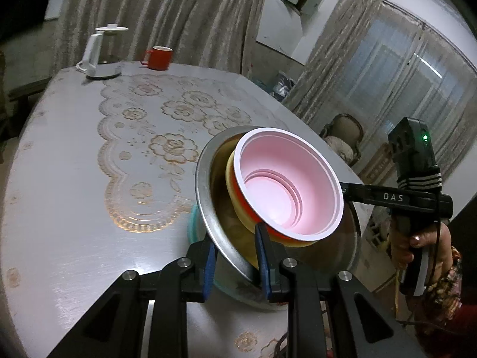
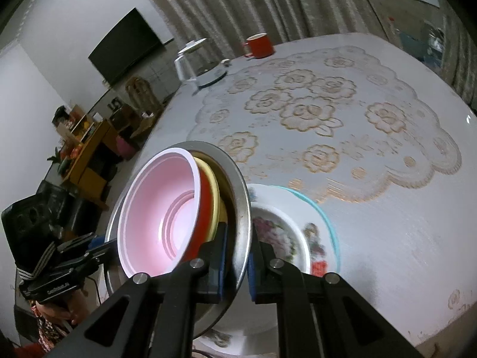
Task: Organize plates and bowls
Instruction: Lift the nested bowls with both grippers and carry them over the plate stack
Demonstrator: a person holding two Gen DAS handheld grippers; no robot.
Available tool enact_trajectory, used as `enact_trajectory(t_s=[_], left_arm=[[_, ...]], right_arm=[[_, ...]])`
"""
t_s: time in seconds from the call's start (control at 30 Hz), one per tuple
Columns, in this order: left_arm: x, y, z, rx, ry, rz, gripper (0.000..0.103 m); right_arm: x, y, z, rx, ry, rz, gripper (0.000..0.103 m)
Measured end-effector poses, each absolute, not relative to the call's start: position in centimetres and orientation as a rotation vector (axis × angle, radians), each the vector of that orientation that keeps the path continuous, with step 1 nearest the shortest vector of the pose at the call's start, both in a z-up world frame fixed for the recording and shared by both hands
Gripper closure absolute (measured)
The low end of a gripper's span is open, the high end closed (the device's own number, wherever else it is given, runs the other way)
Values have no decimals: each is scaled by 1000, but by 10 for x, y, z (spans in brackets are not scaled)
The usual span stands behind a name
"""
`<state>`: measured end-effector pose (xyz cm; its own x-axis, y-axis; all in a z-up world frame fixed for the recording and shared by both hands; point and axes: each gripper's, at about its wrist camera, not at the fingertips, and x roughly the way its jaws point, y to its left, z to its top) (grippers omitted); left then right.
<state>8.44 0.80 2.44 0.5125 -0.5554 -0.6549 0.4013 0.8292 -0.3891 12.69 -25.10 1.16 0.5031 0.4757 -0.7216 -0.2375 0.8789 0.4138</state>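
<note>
A steel bowl (image 1: 205, 185) holds nested yellow (image 1: 231, 179), red and pink bowls (image 1: 292, 185). It is tilted above the table. My left gripper (image 1: 235, 264) is shut on the steel bowl's near rim. My right gripper (image 2: 235, 271) is shut on the opposite rim (image 2: 243, 223) and shows in the left wrist view (image 1: 351, 192). The pink bowl (image 2: 161, 211) sits innermost. Below lies a stack of plates: a floral white plate (image 2: 286, 232) on a teal-rimmed plate (image 2: 331, 226), its teal edge (image 1: 190, 223) showing under the bowl.
A red mug (image 1: 158, 57) and a white kettle (image 1: 103, 53) stand at the table's far edge. The table has a grey cloth with a lace floral pattern (image 1: 143, 137). Curtains hang behind; a chair (image 1: 342, 137) stands to the right.
</note>
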Motion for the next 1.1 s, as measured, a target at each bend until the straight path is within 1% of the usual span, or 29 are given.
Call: enact_trajectory(t_s=[0.43, 1.1], left_arm=[[88, -21, 15, -156, 885, -586, 80], [96, -29, 0, -106, 900, -551, 79]], right_arm=[[120, -285, -7, 340, 970, 401, 92], [123, -288, -26, 346, 1021, 365, 90]])
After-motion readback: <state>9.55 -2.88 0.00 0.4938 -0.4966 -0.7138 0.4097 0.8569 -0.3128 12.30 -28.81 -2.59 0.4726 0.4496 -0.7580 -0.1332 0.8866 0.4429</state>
